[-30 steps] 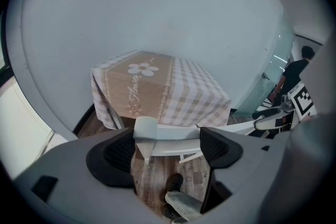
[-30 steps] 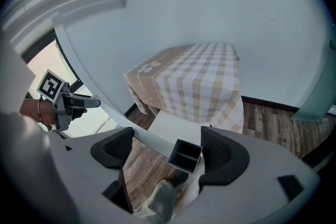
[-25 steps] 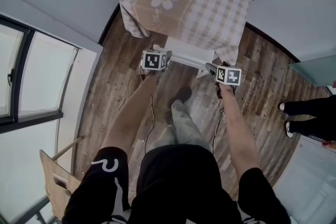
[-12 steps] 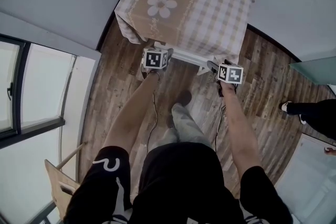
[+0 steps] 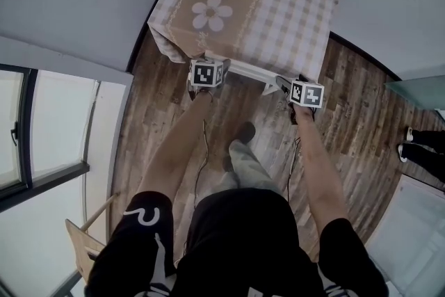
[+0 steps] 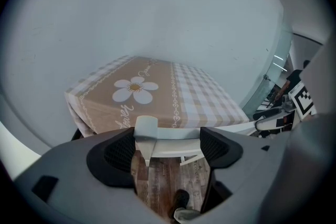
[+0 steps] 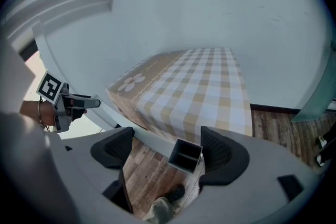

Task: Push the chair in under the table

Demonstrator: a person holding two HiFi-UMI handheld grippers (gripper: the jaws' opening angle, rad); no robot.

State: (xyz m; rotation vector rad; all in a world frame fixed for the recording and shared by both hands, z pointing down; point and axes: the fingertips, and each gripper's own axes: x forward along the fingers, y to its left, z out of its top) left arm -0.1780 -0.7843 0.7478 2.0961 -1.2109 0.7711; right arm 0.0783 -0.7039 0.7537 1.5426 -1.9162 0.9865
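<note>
The chair (image 5: 245, 69) is sitting mostly under the table (image 5: 278, 3) at twelve o'clock. The left gripper (image 6: 168, 147) and right gripper (image 7: 167, 152) are hanging released, jaws apart, each straddling a corner of its back rail.

Bright window light at left, fisheye edges, sharp
</note>
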